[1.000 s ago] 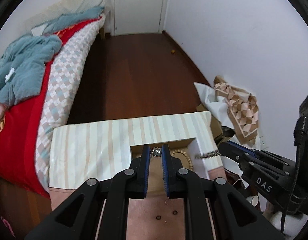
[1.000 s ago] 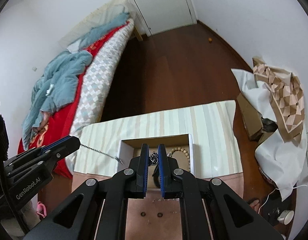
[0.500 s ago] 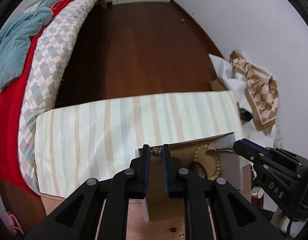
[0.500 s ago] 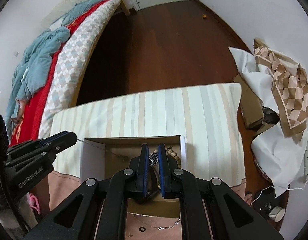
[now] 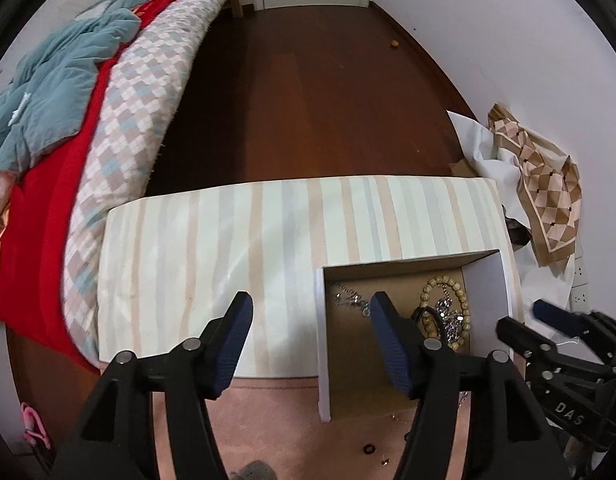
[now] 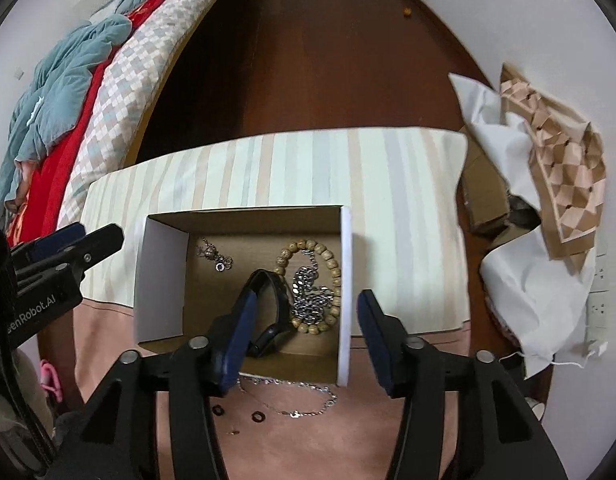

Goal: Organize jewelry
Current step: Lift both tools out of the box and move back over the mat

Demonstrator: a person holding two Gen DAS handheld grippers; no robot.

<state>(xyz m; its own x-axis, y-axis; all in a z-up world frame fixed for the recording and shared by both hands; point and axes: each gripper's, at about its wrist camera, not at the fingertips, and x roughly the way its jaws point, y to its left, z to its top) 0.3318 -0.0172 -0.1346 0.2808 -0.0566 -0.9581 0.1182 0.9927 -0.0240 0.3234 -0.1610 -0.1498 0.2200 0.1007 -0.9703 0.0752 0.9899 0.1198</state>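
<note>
Both of your grippers have just been opening over the box [image 6: 345,280], and nothing sits between the jaws of either one. Your left gripper [image 5: 311,314] hangs released over the box's left wall; your right gripper [image 6: 304,312] is spread across its right wall.

The jewelry is mostly in the box already: a thin chain [image 6: 214,256] at the back left, a bead bracelet [image 6: 331,268] ringing a heap of silver chain [image 6: 309,294], and a dark band [image 6: 274,304] beside them. One fine chain [image 6: 292,400] lies outside on the pink surface just in front of the box, with a couple of small rings [image 6: 258,416] near it.

That loose chain is likely your next piece. Expect it to be light, limp and slippery; it will sag and slide through the pads rather than hold shape. Pinch it at a bunched stretch or at the clasp end, not mid-strand, and lift slowly so it does not snag. The rings look tiny and hard; they will probably skid away if you press down unevenly.
</note>
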